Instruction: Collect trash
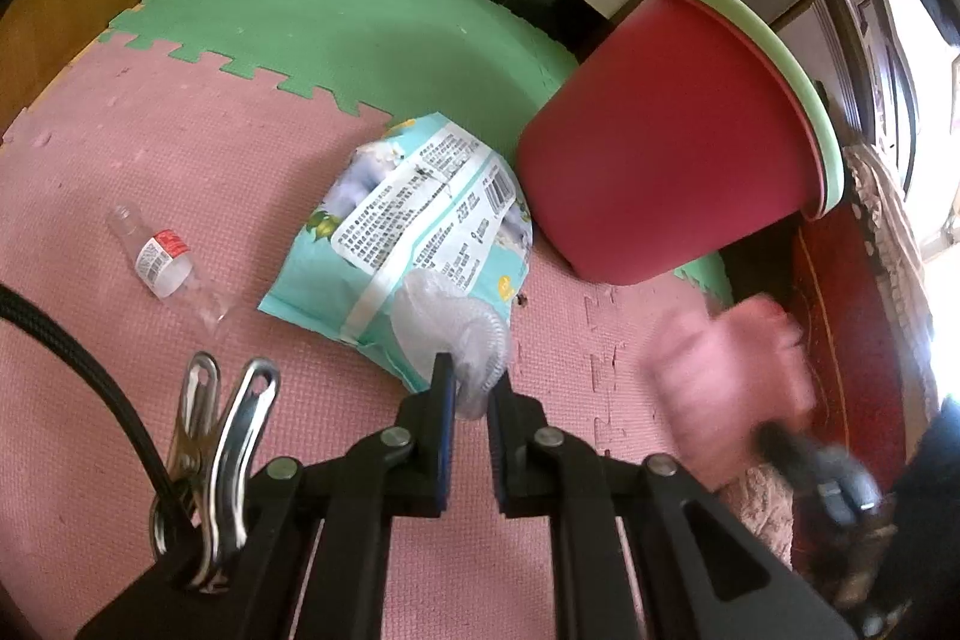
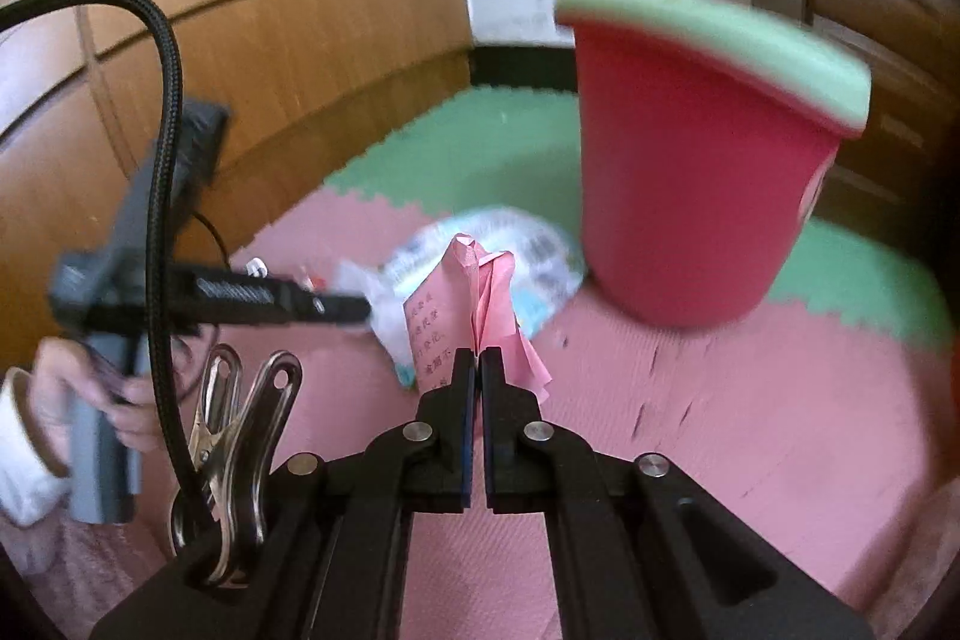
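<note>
My left gripper (image 1: 471,379) is shut on a crumpled clear plastic wrapper (image 1: 456,334), held just above a teal printed package (image 1: 414,232) that lies on the pink foam mat (image 1: 180,160). My right gripper (image 2: 478,358) is shut on a folded pink paper (image 2: 474,304) with printed characters, lifted off the floor. That same pink paper (image 1: 729,358) appears blurred at the right in the left wrist view. A red bin (image 1: 672,142) with a pale green rim stands behind the package; it also rises at the right as the red bin (image 2: 696,184) in the right wrist view.
A small clear bottle (image 1: 159,259) with a red and white label lies on the mat to the left. Green mat tiles (image 1: 360,16) border a wooden panel (image 2: 270,58). A dark red rug (image 1: 852,340) lies at the right. A person's hand (image 2: 72,388) holds the other gripper.
</note>
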`<move>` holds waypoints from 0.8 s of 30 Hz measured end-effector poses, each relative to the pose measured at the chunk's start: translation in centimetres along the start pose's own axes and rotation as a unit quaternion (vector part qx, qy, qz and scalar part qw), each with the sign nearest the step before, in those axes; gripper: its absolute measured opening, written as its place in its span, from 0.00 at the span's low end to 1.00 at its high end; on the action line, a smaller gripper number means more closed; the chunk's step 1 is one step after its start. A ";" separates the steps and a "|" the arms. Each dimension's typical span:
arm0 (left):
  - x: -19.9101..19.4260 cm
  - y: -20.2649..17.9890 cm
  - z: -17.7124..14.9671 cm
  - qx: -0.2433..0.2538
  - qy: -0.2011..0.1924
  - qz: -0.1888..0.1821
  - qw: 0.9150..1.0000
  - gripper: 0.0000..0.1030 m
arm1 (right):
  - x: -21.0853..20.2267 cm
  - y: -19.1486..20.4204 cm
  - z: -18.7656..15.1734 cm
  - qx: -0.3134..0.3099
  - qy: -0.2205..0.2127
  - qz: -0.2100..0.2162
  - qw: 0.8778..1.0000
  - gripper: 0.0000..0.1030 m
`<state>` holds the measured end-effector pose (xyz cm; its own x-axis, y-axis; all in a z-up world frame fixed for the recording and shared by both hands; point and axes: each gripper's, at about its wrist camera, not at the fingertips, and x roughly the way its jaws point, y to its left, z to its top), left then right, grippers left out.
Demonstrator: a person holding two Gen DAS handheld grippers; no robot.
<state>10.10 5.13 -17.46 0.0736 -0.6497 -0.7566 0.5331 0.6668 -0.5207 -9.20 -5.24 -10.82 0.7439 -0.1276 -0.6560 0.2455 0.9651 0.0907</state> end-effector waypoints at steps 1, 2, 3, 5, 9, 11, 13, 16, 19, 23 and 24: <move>0.0 0.1 0.0 -0.002 0.000 -0.001 1.000 0.09 | -0.7 0.0 0.7 -0.005 -0.007 -0.003 1.000 0.03; -0.1 0.2 0.0 -0.004 -0.001 -0.002 1.000 0.10 | -1.1 0.0 1.2 -0.008 -0.011 -0.005 1.000 0.03; -0.1 0.2 0.0 -0.006 -0.001 -0.002 1.000 0.10 | -1.8 0.0 2.0 -0.011 -0.017 -0.009 1.000 0.03; -0.1 0.4 0.1 -0.010 -0.002 -0.004 1.000 0.09 | -3.4 -0.3 4.0 -0.019 -0.035 -0.022 0.999 0.03; -0.1 0.7 0.1 -0.014 -0.001 -0.004 1.000 0.09 | -5.3 -1.7 8.2 -0.025 -0.063 -0.052 0.996 0.03; -0.1 0.8 0.1 -0.016 -0.001 -0.004 1.000 0.09 | -5.5 -2.3 10.0 -0.029 -0.073 -0.068 0.995 0.03; -0.2 0.9 0.2 -0.019 -0.003 -0.008 1.000 0.09 | -5.8 -3.0 12.4 -0.032 -0.085 -0.087 0.992 0.03; -0.3 0.9 0.2 -0.015 -0.006 -0.005 1.000 0.10 | -5.5 -4.4 15.1 -0.024 -0.091 -0.110 0.989 0.03; -0.4 0.8 0.2 -0.012 -0.007 -0.003 1.000 0.10 | -4.2 -5.9 17.1 -0.003 -0.079 -0.126 0.989 0.03; -0.4 0.8 0.2 -0.014 -0.009 -0.004 1.000 0.10 | -1.4 -7.9 18.0 0.023 -0.051 -0.132 0.990 0.03; -0.4 0.8 0.2 -0.015 -0.009 -0.005 1.000 0.10 | -0.9 -8.3 17.9 0.023 -0.043 -0.138 0.989 0.03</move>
<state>10.66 5.92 -17.50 0.0841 -0.6623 -0.7445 0.5083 0.6712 -0.5396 -0.73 -17.20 2.46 0.6943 -0.4066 -0.5938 0.4739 0.8793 -0.0479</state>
